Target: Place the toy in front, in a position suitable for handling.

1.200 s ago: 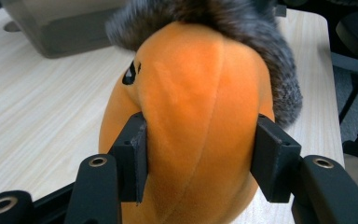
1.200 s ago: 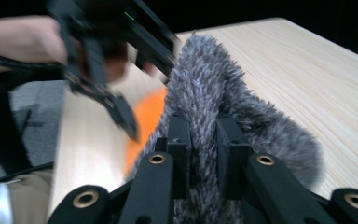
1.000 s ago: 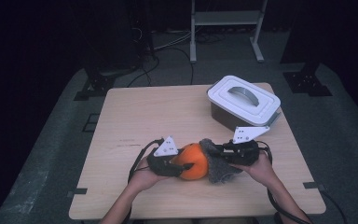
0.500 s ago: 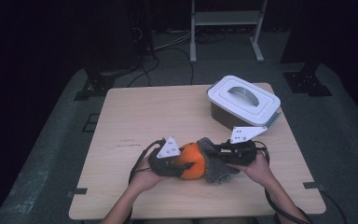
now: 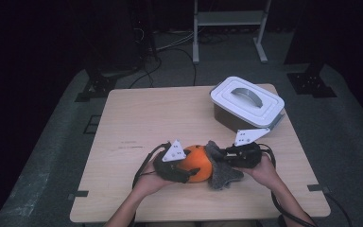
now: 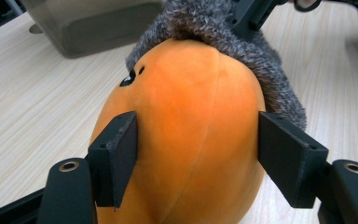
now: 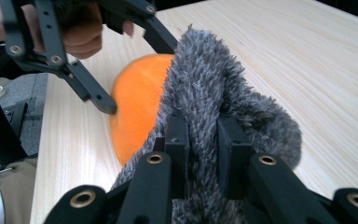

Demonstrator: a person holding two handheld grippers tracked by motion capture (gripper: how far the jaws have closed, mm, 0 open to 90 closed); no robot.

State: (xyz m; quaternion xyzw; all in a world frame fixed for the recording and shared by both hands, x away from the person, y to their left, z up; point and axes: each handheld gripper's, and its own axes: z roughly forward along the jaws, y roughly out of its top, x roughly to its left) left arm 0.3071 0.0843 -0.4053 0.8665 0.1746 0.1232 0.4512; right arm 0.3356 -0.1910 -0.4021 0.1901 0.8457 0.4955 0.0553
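- At lower centre-left of the high view we see the left gripper (image 5: 185, 171), its jaws spread wide around the orange plush body (image 5: 197, 163); in its own view both pads press the orange sides.
- The orange plush body lies on the table (image 5: 137, 118), low and central, between both grippers.
- Just right of it, the grey fuzzy cover (image 5: 220, 168) wraps its far end.
- The right gripper (image 5: 221, 158) has its jaws nearly closed, pinching a fold of that cover.
- Upper right stands a lidded white box (image 5: 247, 101), well apart.
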